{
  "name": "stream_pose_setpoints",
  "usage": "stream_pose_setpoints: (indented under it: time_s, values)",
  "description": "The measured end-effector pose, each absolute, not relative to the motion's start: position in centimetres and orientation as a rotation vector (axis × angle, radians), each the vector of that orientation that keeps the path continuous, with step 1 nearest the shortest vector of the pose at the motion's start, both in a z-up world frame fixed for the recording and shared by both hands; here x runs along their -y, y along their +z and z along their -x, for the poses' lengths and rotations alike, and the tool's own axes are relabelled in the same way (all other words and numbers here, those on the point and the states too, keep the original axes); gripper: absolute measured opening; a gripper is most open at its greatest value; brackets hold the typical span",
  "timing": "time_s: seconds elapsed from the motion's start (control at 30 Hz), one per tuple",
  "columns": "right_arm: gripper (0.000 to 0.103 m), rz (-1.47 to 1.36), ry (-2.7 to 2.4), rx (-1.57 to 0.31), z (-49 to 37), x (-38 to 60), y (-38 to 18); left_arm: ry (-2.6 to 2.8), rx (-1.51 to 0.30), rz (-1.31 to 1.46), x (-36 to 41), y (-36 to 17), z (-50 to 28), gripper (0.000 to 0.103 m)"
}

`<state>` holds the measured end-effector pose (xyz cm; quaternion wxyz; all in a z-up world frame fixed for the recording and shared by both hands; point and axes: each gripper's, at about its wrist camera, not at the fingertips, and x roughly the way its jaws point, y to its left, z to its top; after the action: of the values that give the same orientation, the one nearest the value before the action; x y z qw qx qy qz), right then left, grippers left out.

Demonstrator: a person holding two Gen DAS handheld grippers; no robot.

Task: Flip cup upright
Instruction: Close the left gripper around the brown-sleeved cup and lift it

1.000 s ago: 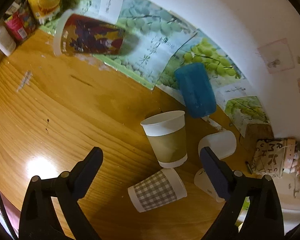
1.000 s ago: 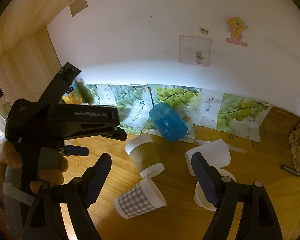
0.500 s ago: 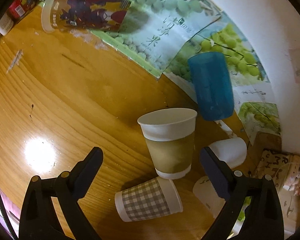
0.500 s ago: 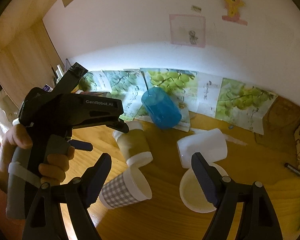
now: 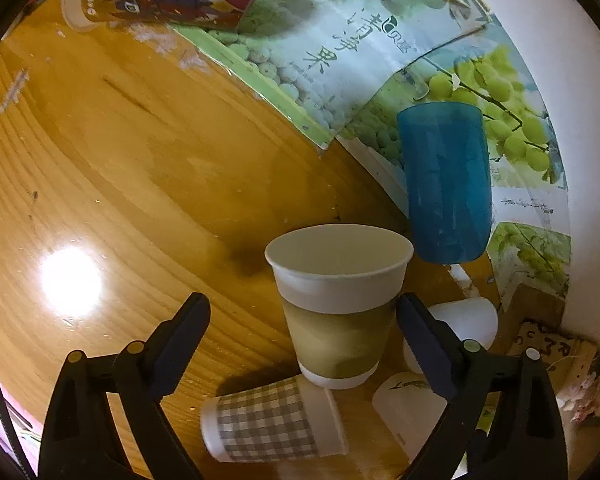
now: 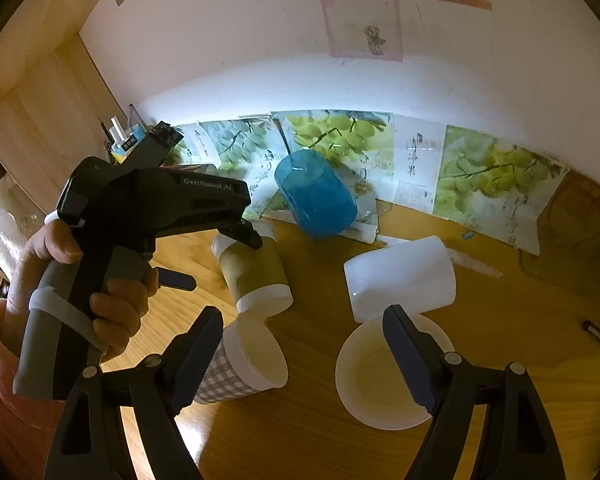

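Spreading wide, the left gripper [image 5: 302, 320] brackets the brown-banded paper cup [image 5: 338, 306] lying tipped on the wooden table [image 5: 120, 168]; the right gripper [image 6: 304, 344] gapes empty too. Beyond them, a blue tumbler [image 5: 446, 184] rests by grape posters [image 6: 336, 136].

Both wrist views look down closely between their fingers, sharing the brown-banded cup [image 5: 336, 316] [image 6: 256, 276].

Glossy wooden table [image 5: 120, 168], paper cups [image 5: 336, 312], blue tumbler [image 5: 446, 184], grape posters [image 6: 336, 140]
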<state>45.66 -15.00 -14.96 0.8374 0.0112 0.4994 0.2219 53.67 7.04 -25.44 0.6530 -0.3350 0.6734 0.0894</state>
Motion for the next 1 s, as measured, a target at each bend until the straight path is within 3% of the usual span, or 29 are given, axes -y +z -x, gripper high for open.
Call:
stream_pose_setpoints:
  time_s: [0.13, 0.3, 0.37, 1.0]
  values:
    - [0.083, -0.017, 0.473, -1.060, -45.9, 15.2, -15.2, 0.197, -1.538, 0.768, -6.2, -25.9, -54.3, 0.090]
    - [0.083, 0.004, 0.474, -1.053, -45.9, 15.2, -15.3, 0.204, -1.567, 0.762, -5.4, -26.7, -54.9, 0.073]
    - [0.083, 0.010, 0.473, -1.049, -45.9, 15.2, -15.3, 0.200, -1.576, 0.767, -5.1, -26.9, -55.1, 0.071]
    - [0.083, 0.021, 0.440, -1.015, -44.8, 14.8, -13.6, 0.202, -1.516, 0.697, -8.9, -22.8, -54.7, 0.068]
